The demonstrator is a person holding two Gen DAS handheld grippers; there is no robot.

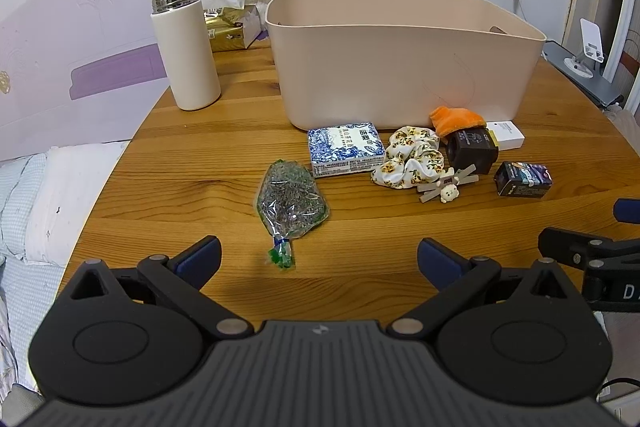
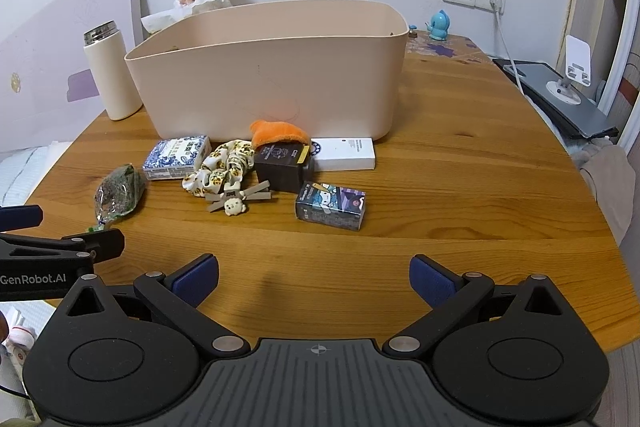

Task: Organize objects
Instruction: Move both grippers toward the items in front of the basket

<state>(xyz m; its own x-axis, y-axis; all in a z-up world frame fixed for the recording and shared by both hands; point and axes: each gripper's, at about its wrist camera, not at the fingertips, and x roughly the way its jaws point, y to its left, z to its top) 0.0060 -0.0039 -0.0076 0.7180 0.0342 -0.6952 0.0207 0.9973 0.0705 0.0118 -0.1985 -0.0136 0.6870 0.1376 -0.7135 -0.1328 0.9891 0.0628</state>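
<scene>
Clutter in front of the beige bin [image 1: 404, 67], both tools spread wide

On the wooden surface [image 1: 200, 155] a sachet [image 1: 291, 195], blue-white packet [image 1: 346, 149], floral scrunchie [image 1: 412, 157], orange plush [image 2: 280, 133], dark box [image 2: 280, 167], white box [image 2: 344, 154] and cartoon box [image 2: 331, 206] lie near the bin's front wall. A thermos [image 1: 186, 49] stands left. Left tool [image 1: 319, 259] and right tool [image 2: 314, 277] hover released, holding nothing.

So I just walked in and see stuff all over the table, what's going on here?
A person is about to tidy small items into the beige bin. Both claws, left claw and right claw, are open and hold nothing. In front of the bin lie a bag of dried herbs, a blue-patterned tissue pack, a floral scrunchie, an orange plush piece and several small boxes. Nothing shows inside the bin from these views.
</scene>
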